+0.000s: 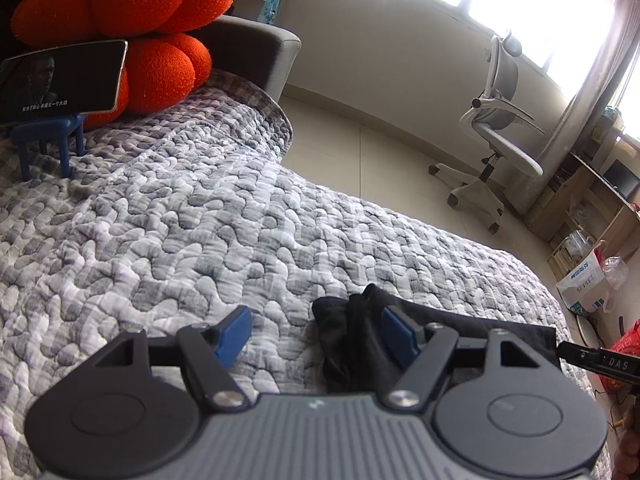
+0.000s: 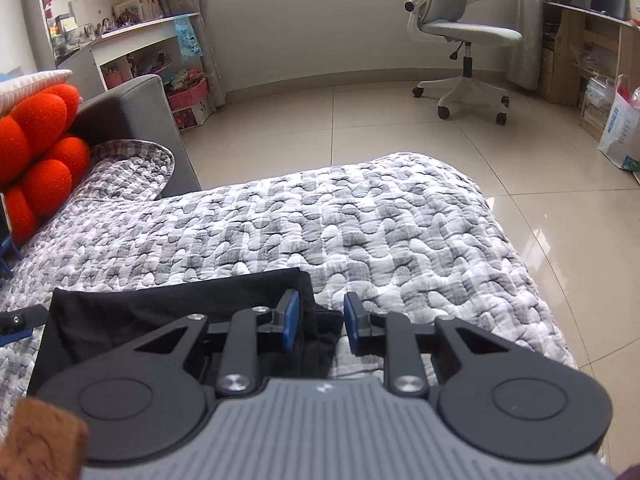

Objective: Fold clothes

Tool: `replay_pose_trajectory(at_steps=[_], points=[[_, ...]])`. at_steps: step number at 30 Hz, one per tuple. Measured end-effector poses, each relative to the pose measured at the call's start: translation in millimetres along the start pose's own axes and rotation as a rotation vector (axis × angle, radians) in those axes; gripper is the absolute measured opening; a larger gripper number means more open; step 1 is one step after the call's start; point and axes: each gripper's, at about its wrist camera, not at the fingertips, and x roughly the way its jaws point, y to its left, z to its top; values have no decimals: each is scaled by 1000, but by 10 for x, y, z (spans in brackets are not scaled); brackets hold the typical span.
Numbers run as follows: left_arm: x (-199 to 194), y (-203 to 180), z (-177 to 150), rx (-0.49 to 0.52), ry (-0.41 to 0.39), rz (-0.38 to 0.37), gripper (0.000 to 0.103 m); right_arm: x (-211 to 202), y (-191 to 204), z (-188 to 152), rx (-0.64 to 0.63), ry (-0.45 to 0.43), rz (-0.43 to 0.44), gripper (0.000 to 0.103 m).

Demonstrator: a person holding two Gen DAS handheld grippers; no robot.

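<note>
**Two open grippers over a black garment on the quilted bed**

Both grippers hang low above a black garment (image 2: 172, 312) that lies on the grey-and-white quilted bedspread (image 2: 360, 220), close to the near edge of the bed. The left gripper (image 1: 316, 334) has its blue pads spread wide, with nothing clamped between them; its right pad sits against a bunched corner of the garment (image 1: 348, 340), while the left pad is over bare quilt. The right gripper (image 2: 322, 320) also has its pads apart, though by a narrower gap. Its left pad is over the garment's right-hand edge and its right pad is over the bedspread just beside the cloth.

In the right wrist view the garment looks flat and roughly rectangular, with a straight far edge. An orange knotted cushion (image 1: 120, 20) rests at the far left end of the bed, and a phone (image 1: 60, 80) leans against it on a small blue stand (image 1: 48, 136). A grey office chair (image 2: 464, 40) stands on the tiled floor beyond the bed.
</note>
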Motion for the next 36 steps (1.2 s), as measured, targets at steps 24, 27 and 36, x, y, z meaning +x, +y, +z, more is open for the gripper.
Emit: replay_pose_trajectory(at_steps=[24,27,36], points=[[-256,-79,-261,10,75,-33,73,-446,-93,-182,46,50,63,39],[-283,-52,-271,4,76,-29,73,-481,-13,-200,17,50,84,39],[-322,87,-281,-36,89,-10,73,-565,601,-456,-330,46,172,46]])
